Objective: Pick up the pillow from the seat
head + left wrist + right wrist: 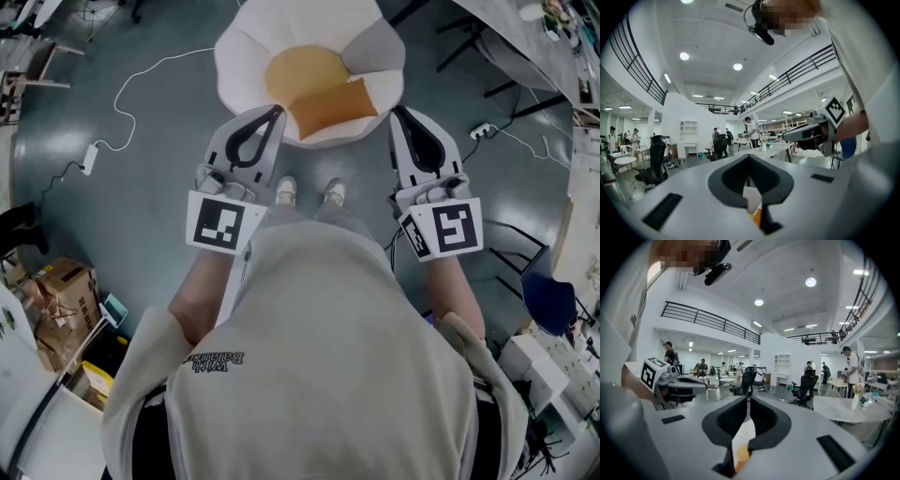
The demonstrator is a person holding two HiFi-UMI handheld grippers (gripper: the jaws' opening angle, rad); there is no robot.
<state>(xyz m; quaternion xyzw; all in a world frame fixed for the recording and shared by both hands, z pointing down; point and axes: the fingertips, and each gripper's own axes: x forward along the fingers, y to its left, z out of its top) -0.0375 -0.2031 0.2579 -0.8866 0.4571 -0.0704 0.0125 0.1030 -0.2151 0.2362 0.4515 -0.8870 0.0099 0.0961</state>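
An orange rectangular pillow (333, 106) lies on a white petal-shaped seat (244, 56), in front of a round orange cushion (305, 73). My left gripper (278, 111) hovers level at the seat's front left edge, its jaws shut with nothing between them. My right gripper (396, 111) is held at the seat's front right edge, also shut and empty. The pillow sits between the two grippers, and neither touches it. In the left gripper view the jaws (749, 157) meet at their tips, with a sliver of white and orange below. The right gripper view shows the same closed tips (750, 398).
The person's shoes (286, 190) stand just in front of the seat. A white cable and power strip (90, 157) lie on the grey floor at left. Cardboard boxes (61, 286) sit lower left, a blue chair (548, 300) at right. Office chairs (806, 387) and tables stand beyond.
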